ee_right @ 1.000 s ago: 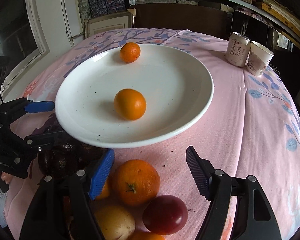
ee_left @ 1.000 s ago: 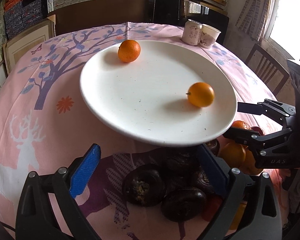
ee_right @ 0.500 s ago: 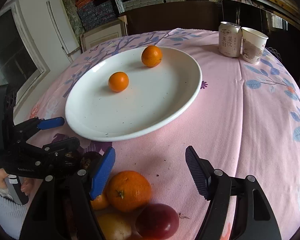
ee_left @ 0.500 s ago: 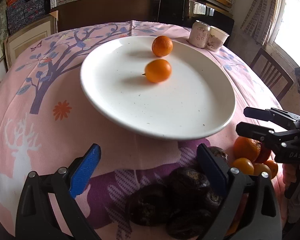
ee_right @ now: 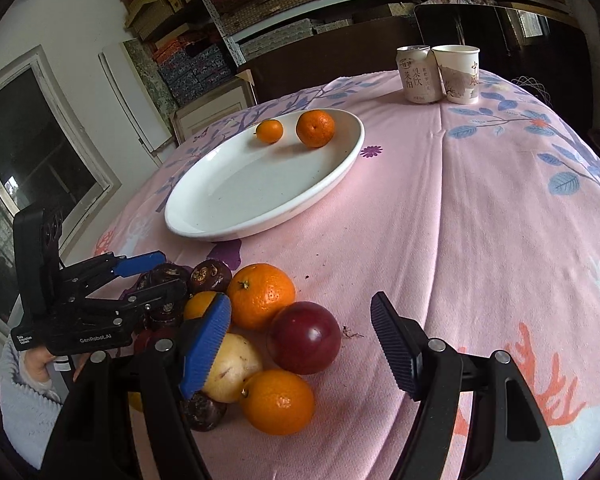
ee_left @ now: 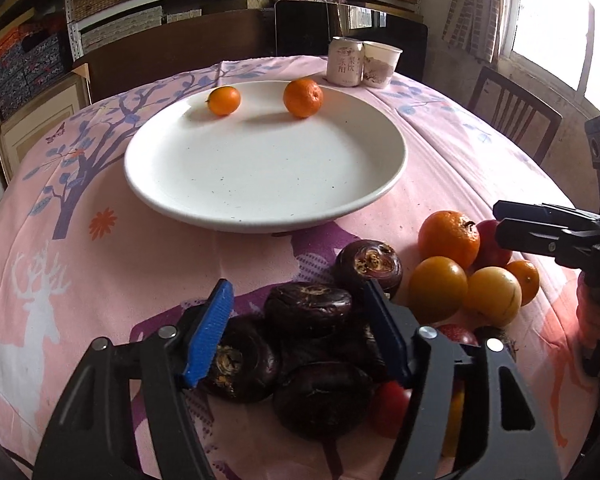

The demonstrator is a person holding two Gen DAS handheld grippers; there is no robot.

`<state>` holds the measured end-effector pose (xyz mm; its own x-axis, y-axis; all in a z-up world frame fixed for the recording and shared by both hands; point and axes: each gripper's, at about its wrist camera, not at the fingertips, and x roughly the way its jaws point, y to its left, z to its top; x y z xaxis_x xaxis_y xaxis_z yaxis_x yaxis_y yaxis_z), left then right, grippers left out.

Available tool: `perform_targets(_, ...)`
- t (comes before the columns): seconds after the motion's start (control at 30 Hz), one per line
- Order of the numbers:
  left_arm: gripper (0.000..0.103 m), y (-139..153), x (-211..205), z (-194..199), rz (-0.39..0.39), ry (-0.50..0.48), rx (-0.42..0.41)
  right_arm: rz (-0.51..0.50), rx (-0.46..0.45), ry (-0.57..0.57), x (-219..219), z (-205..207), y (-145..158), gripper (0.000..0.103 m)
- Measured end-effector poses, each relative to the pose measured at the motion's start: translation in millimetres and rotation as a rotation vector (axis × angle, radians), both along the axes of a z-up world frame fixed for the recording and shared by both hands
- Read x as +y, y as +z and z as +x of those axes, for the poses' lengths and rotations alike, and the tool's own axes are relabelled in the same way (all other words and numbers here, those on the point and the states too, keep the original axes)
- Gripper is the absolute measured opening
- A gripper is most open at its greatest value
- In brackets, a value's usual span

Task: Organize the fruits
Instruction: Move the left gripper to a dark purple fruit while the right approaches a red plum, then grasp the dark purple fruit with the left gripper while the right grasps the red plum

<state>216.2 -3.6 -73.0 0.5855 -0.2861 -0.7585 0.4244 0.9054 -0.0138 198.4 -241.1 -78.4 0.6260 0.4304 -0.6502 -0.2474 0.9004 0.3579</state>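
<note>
**Two oranges on the plate, the other fruits in a pile near both grippers**

A white plate (ee_left: 260, 184) stands on the pink tablecloth (ee_right: 480, 208), which has a print of blue-leaf branches and white deer. At the far side of the plate lie a small orange (ee_left: 223, 100) and a bigger mandarin (ee_left: 303, 97), apart from each other.

The rest of the fruit lies in a pile on the cloth, on the near side of the plate. In the right wrist view I see a large orange (ee_right: 261, 295), a dark red plum (ee_right: 304, 337), a pale yellow fruit (ee_right: 233, 367) and one more orange (ee_right: 278, 401), all touching. Beside them, in the left wrist view, are several dark purple-brown round fruits (ee_left: 308, 308).

The left gripper (ee_left: 300, 332) hovers just over the dark fruits; its jaws stand wide and hold nothing. The right gripper (ee_right: 300, 344) is over the orange-and-plum group, also with wide jaws and nothing between them.

On the body of the left gripper, seen from the right wrist, is written "GenRobot.AI" and a small label "Data Acquisition System".

At the far edge of the table a drink can (ee_right: 417, 75) with Chinese characters touches a paper cup (ee_right: 458, 74), which also carries red Chinese characters.
</note>
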Motion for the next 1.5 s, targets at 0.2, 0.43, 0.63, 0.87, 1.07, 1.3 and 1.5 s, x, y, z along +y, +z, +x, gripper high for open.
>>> perform_targets(0.2, 0.042, 0.6, -1.7, -2.1, -0.014, -0.047, 0.011, 0.007, 0.011, -0.007, -0.9, -1.2, -3.0, 0.073)
perform_targets(0.43, 0.042, 6.4, 21.9, -2.9, -0.074, 0.01, 0.011, -0.016, 0.03, 0.01, 2.4, 0.2, -6.9, 0.063)
perform_targets(0.63, 0.042, 4.1, 31.2, 2.9, -0.095, 0.056, 0.026, -0.015, 0.028, 0.049, 13.3, 3.0, -7.2, 0.06)
perform_targets(0.87, 0.042, 2.3, 31.0, 3.1, -0.101, 0.049, 0.032, 0.018, 0.059, 0.037, 4.2, -0.3, -11.6, 0.049)
perform_targets(1.07, 0.042, -0.7, 29.1, 4.4, -0.1, 0.042, 0.041, 0.049, 0.087, 0.053, 3.3, 3.6, -17.2, 0.041)
perform_targets(1.3, 0.042, 24.2, 37.3, -2.7, -0.162, 0.073, -0.026, 0.047, -0.03, 0.021, -0.6, -2.2, 4.4, 0.039)
perform_targets(1.5, 0.042, 58.1, 30.0, 30.6, -0.193, 0.107, -0.062, -0.027, -0.105, 0.035, 30.4, 36.0, 49.9, 0.039)
